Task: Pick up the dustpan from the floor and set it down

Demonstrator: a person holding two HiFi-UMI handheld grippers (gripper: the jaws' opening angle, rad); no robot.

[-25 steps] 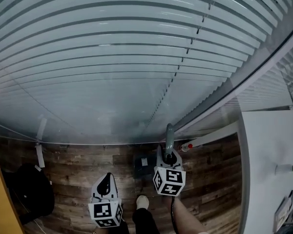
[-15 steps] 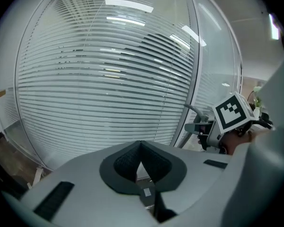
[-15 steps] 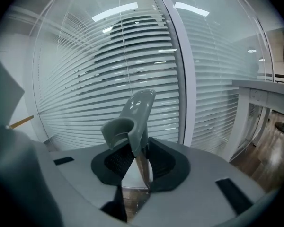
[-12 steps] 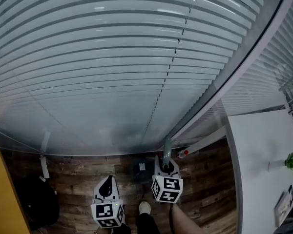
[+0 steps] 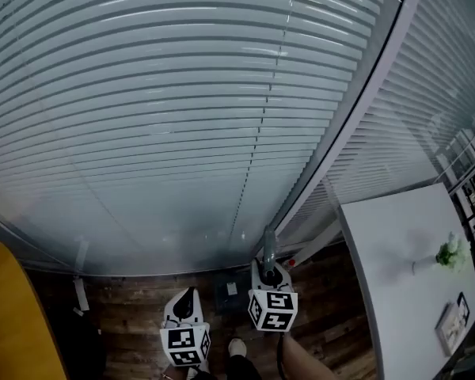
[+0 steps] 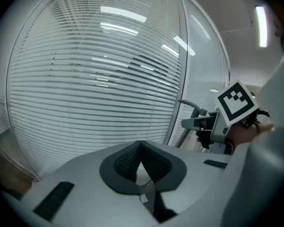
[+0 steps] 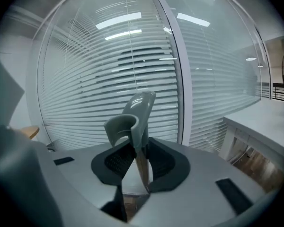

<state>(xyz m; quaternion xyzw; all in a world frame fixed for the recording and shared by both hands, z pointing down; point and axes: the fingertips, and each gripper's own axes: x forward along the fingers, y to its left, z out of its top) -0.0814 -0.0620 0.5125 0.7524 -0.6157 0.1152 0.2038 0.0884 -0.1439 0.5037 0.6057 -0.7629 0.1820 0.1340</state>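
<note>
My right gripper (image 5: 271, 271) is shut on the grey handle of the dustpan (image 5: 269, 245), which stands upright between its pads (image 7: 157, 161) and ends in a curved clip (image 7: 128, 121). The dark pan (image 5: 229, 289) hangs below, in front of the blinds and above the wooden floor. My left gripper (image 5: 187, 298) hovers beside it on the left, shut with nothing between its pads (image 6: 125, 161). The left gripper view catches the right gripper (image 6: 213, 129) and the handle top (image 6: 190, 103) at the right.
A glass wall with horizontal blinds (image 5: 182, 117) fills most of the view, split by a pale frame post (image 5: 356, 125). A white table (image 5: 396, 291) with a small plant (image 5: 447, 253) stands at right. A yellow surface (image 5: 16, 315) shows at left. A shoe (image 5: 237, 347) is below.
Both grippers have risen, the right one carrying the dustpan up by its handle. The head view has tilted up, so less floor and more of the blinds and table show.
</note>
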